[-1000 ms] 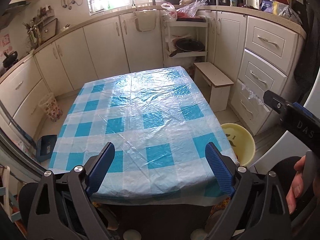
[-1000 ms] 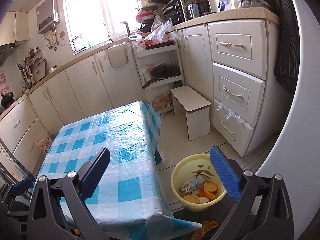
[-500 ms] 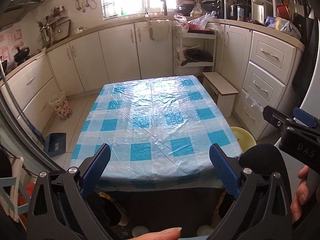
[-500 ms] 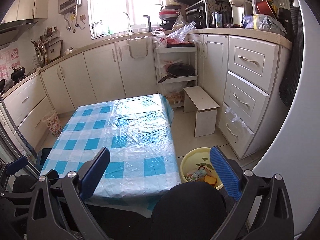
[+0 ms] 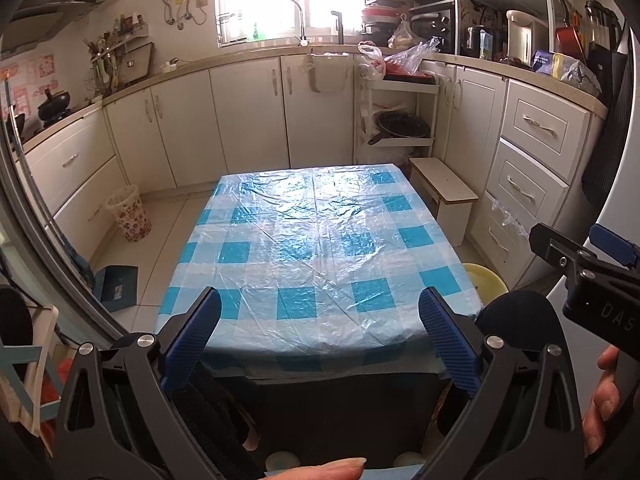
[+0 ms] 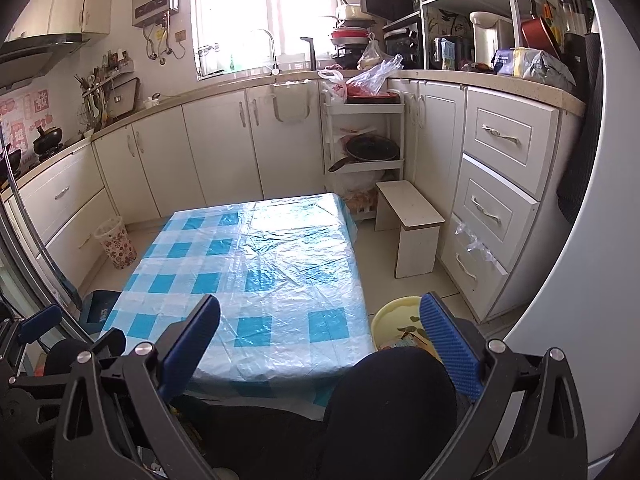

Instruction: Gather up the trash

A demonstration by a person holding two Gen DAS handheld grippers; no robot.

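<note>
A low table with a blue-and-white checked cover under clear plastic point(image 5: 320, 248) fills the middle of both views point(image 6: 256, 272); nothing lies on it. A yellow basin point(image 6: 394, 314) holding scraps of trash stands on the floor at the table's right near corner; only its rim point(image 5: 486, 278) shows in the left wrist view. My left gripper point(image 5: 320, 336) is open and empty, held back from the table's near edge. My right gripper point(image 6: 320, 338) is open and empty, above a dark knee point(image 6: 388, 404). The right gripper's body point(image 5: 588, 280) shows at the right of the left wrist view.
White kitchen cabinets point(image 5: 248, 116) line the back and both sides. A small white stool point(image 6: 412, 224) and a shelf rack with a pan point(image 6: 366, 148) stand right of the table. A patterned wastebasket point(image 5: 130, 212) and a blue dustpan point(image 5: 116, 284) are on the floor left.
Both grippers have pulled back and risen away from the table, so more of the kitchen shows. The basin has slid partly out of view behind a knee. Both stay open.
</note>
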